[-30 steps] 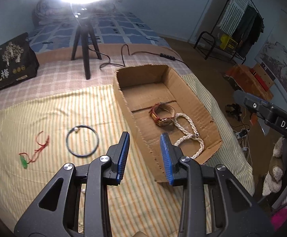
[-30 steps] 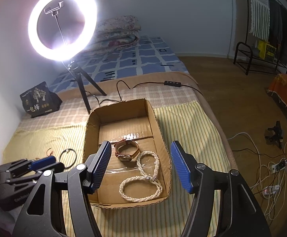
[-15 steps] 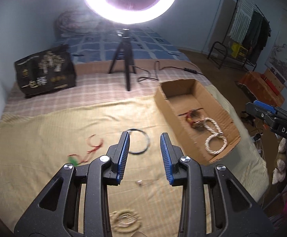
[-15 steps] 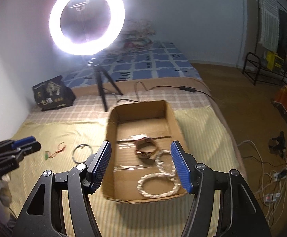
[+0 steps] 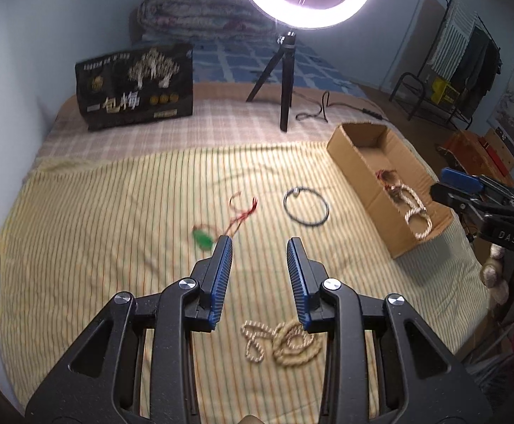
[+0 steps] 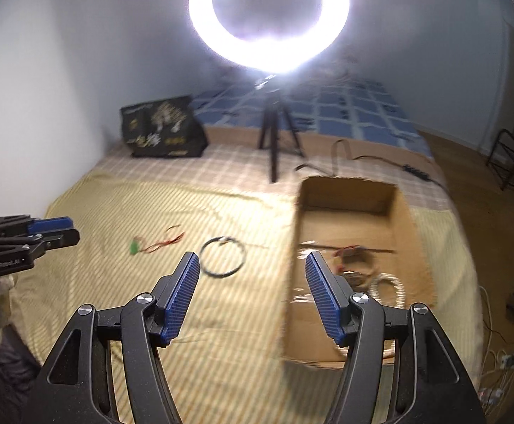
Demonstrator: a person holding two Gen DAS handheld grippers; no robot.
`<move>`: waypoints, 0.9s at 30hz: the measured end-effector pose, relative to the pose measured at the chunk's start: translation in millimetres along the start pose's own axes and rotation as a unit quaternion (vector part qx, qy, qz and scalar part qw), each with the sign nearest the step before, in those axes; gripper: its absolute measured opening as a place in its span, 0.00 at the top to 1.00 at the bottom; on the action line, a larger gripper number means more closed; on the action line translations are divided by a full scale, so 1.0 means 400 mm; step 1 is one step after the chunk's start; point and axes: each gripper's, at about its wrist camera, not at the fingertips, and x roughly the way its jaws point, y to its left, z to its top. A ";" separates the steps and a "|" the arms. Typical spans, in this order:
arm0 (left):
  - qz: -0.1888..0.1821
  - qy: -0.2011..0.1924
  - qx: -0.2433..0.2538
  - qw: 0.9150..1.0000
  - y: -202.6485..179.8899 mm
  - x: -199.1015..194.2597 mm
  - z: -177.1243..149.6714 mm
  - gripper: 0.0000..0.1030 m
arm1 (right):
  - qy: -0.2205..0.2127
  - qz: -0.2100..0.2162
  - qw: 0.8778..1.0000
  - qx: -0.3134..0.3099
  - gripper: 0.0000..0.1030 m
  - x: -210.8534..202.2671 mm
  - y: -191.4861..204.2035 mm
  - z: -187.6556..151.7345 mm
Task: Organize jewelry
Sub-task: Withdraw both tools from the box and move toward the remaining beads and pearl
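A black ring bangle (image 5: 305,207) with a small bead is laid flat on the striped bedspread beside a red cord with a green pendant (image 5: 203,239). A coiled beige bead necklace (image 5: 281,342) is seen nearer the camera. In the open cardboard box (image 5: 359,162), a pearl necklace (image 5: 416,212) and a brown bracelet (image 5: 386,176) are contained.

"DAS" on right gripper (image 5: 483,205); "GenRobot.AI" on left gripper (image 6: 38,236); Chinese characters on black bag (image 5: 133,88).
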 end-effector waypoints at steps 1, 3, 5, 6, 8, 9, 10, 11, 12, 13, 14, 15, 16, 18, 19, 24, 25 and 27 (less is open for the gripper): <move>-0.002 0.005 -0.001 1.000 0.007 0.001 -0.009 0.69 | 0.006 0.005 1.000 -0.004 0.40 0.010 0.009 -0.002; -0.006 0.015 -0.004 1.000 0.021 0.006 -0.024 0.69 | 0.024 0.017 0.999 -0.016 0.40 0.033 0.035 -0.012; -0.008 0.024 -0.009 1.000 0.036 0.011 -0.039 0.69 | 0.042 0.025 0.998 -0.029 0.40 0.057 0.059 -0.024; -0.010 0.028 -0.013 0.999 0.044 0.014 -0.046 0.69 | 0.050 0.026 0.998 -0.035 0.40 0.067 0.069 -0.030; -0.015 0.036 -0.018 0.999 0.056 0.017 -0.057 0.69 | 0.064 0.029 0.997 -0.043 0.40 0.084 0.085 -0.042; -0.017 0.040 -0.019 0.999 0.059 0.020 -0.061 0.69 | 0.072 0.034 0.996 -0.047 0.40 0.096 0.093 -0.048; -0.018 0.044 -0.020 0.999 0.063 0.023 -0.066 0.69 | 0.080 0.039 0.995 -0.050 0.40 0.106 0.101 -0.055; -0.019 0.047 -0.021 0.998 0.065 0.026 -0.068 0.69 | 0.087 0.041 0.994 -0.051 0.40 0.117 0.106 -0.058; -0.023 0.051 -0.022 0.998 0.067 0.029 -0.072 0.69 | 0.094 0.045 0.993 -0.052 0.40 0.127 0.110 -0.063; -0.027 0.053 -0.024 0.998 0.066 0.029 -0.075 0.69 | 0.102 0.051 0.992 -0.052 0.40 0.139 0.113 -0.068; -0.034 0.056 -0.025 0.998 0.066 0.031 -0.079 0.69 | 0.109 0.056 0.991 -0.052 0.40 0.149 0.116 -0.070; -0.040 0.059 -0.025 0.997 0.065 0.033 -0.083 0.69 | 0.116 0.059 0.990 -0.052 0.40 0.158 0.118 -0.073; -0.047 0.064 -0.026 0.997 0.061 0.038 -0.090 0.69 | 0.120 0.060 0.990 -0.051 0.40 0.167 0.120 -0.076; -0.060 0.079 -0.023 0.995 0.048 0.054 -0.107 0.69 | 0.128 0.066 0.988 -0.049 0.41 0.186 0.123 -0.083; -0.064 0.085 -0.021 0.994 0.041 0.060 -0.113 0.69 | 0.132 0.068 0.988 -0.050 0.46 0.197 0.125 -0.086; -0.075 0.121 0.004 0.990 -0.005 0.105 -0.158 0.76 | 0.158 0.081 0.982 -0.064 0.62 0.241 0.141 -0.122; -0.078 0.126 0.006 0.989 -0.008 0.112 -0.165 0.77 | 0.162 0.077 0.981 -0.074 0.64 0.248 0.149 -0.132; -0.083 0.136 0.009 0.987 -0.013 0.126 -0.177 0.77 | 0.167 0.072 0.979 -0.091 0.69 0.259 0.162 -0.144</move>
